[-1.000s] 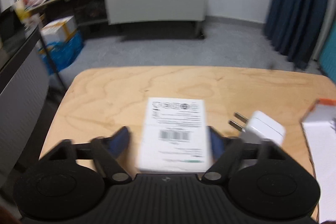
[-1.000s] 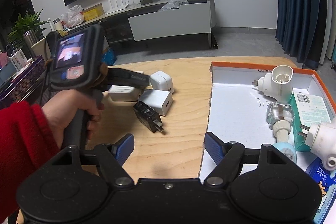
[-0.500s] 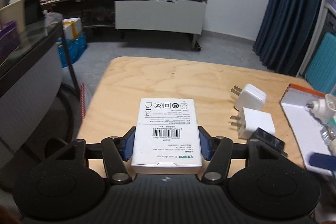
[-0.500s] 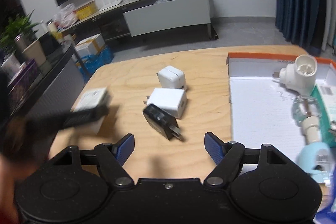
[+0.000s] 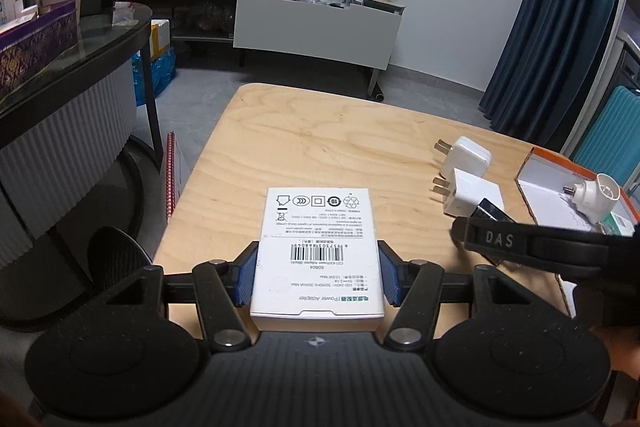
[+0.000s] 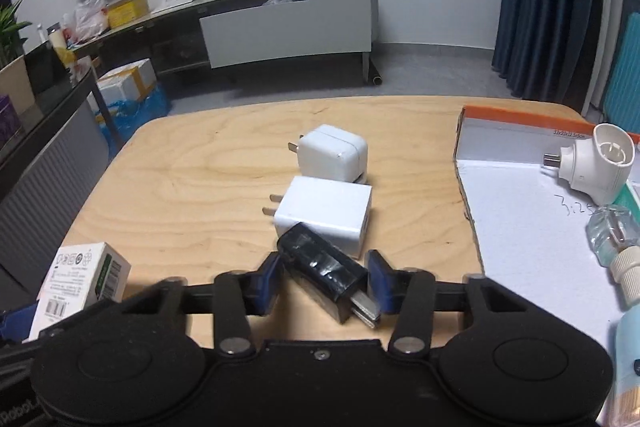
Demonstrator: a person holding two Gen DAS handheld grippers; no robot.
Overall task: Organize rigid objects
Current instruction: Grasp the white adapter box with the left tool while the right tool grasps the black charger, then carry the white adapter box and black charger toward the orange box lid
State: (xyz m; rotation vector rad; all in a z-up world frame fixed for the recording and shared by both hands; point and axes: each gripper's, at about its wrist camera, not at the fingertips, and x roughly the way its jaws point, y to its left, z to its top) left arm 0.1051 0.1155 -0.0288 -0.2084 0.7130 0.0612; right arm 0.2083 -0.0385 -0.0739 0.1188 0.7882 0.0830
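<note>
At the far left, the left gripper (image 5: pixel 316 277) clamps a white power adapter box (image 5: pixel 318 251) — its blue pads press flat on the box's two long sides, label and barcode facing up, the near end of the box reaching back to the gripper body and the far end jutting out over the wooden table (image 5: pixel 320 139). From the right wrist view the same box shows at the table's left edge.

Toward the middle, the right gripper (image 6: pixel 324 285) has its jaws closing around a black charger (image 6: pixel 320 267) that lies slantwise between them, prongs pointing back toward the right pad; whether the pads already touch it is hard to tell. Touching the charger's far end is a white square adapter (image 6: pixel 326 213), and just beyond that a rounded white adapter (image 6: pixel 332 153).

At the right sits an orange-rimmed cardboard tray (image 6: pixel 520 119) — holding a white plug-in device (image 6: pixel 596 163) and a clear bottle (image 6: pixel 612 231).
</note>
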